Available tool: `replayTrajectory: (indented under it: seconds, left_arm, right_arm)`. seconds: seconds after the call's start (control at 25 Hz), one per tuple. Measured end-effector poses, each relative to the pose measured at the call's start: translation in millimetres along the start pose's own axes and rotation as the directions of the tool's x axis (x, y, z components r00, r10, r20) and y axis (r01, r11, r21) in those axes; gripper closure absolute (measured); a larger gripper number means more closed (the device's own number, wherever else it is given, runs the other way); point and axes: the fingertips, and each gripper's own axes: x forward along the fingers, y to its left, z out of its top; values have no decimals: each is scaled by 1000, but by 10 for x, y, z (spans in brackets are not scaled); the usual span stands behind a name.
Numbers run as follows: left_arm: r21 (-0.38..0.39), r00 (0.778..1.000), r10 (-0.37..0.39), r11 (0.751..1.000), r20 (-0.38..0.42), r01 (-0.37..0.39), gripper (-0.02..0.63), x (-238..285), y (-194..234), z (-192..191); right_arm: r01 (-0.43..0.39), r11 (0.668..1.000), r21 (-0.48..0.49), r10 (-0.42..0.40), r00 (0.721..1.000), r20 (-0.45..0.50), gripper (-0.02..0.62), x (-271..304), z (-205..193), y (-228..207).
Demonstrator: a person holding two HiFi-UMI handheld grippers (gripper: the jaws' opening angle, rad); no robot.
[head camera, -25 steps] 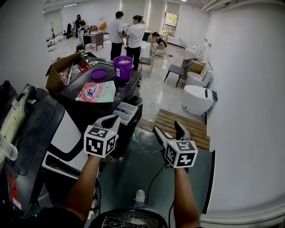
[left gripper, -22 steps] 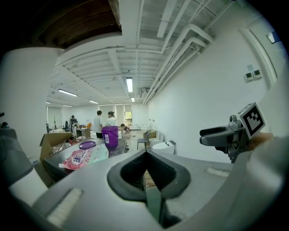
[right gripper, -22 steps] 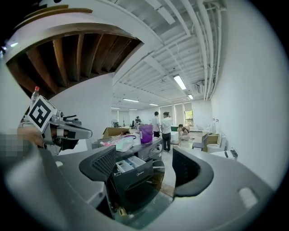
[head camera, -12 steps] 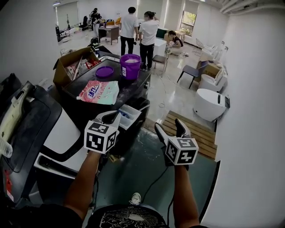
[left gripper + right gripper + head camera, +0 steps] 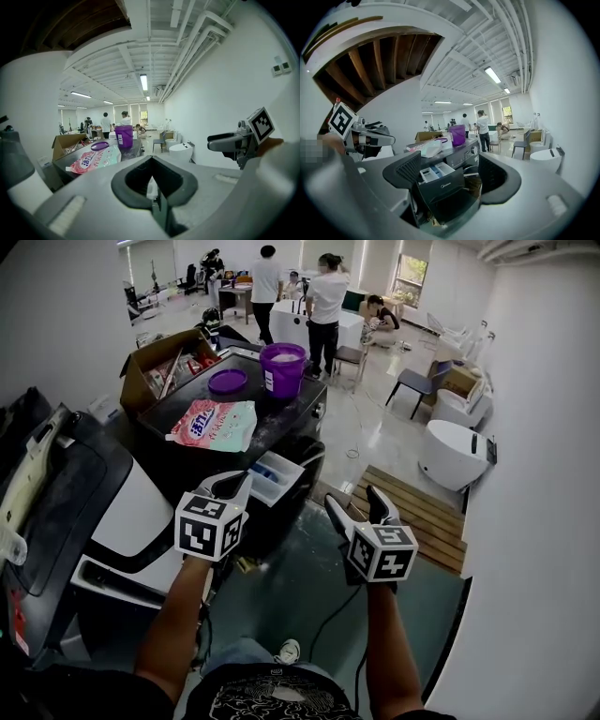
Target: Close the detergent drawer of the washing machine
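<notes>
Over the last second the person has drawn a little nearer the washing machine [image 5: 298, 418], and both grippers have kept their places before it. The detergent drawer [image 5: 275, 476] still juts open from the machine's upper front, white compartments showing. The left gripper [image 5: 232, 486], its fingers [image 5: 225, 491] closed together on nothing, sits just beside the drawer's face; whether it touches I cannot tell. The right gripper [image 5: 358, 505], fingers spread and empty, hangs farther out from the machine. The approach looks nearly complete, but the push has not yet begun.

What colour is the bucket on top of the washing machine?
The bucket is purple; the head view shows it best.
</notes>
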Motion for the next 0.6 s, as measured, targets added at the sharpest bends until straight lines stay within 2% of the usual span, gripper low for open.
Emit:
replayTrajectory:
  seconds: [0.24, 0.6]
  left_arm:
    - [14, 1000, 12, 1000, -20, -12, 606, -11, 48, -102]
    - [28, 998, 22, 999, -56, -21, 606, 177, 293, -249]
  right_arm:
    - [-65, 993, 101, 65, 998, -1, 201, 194, -223, 42]
    - [-149, 958, 247, 154, 988, -1, 195, 682, -640, 74]
